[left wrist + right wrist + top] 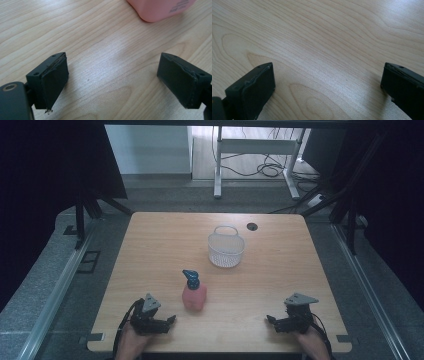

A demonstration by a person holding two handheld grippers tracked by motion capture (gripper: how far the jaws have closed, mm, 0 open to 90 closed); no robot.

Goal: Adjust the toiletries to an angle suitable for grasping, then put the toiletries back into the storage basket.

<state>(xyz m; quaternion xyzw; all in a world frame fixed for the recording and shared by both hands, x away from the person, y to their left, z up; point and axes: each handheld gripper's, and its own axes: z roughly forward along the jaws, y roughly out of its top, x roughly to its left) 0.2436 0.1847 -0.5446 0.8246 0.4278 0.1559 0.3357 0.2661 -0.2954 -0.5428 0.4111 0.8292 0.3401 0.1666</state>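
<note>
Left gripper [170, 321] jaws wide apart, nothing between them; pink bottle [194, 292] stands upright just beyond its fingertips, not touching. Right gripper [270, 320] jaws likewise spread over bare table [280, 250], well apart from bottle. White basket [226, 247] farther off.

Pink bottle [194, 296]: squat, rounded-square body, translucent pink, topped by a dark blue pump head [190, 277] with its spout angled toward the far left. Stands upright on the wooden table [165, 240], nearer the person's edge than the white mesh basket [226, 250], to the basket's left, well apart from it. In the left gripper view its lower corner [160, 10] shows dark print, too small to read
</note>
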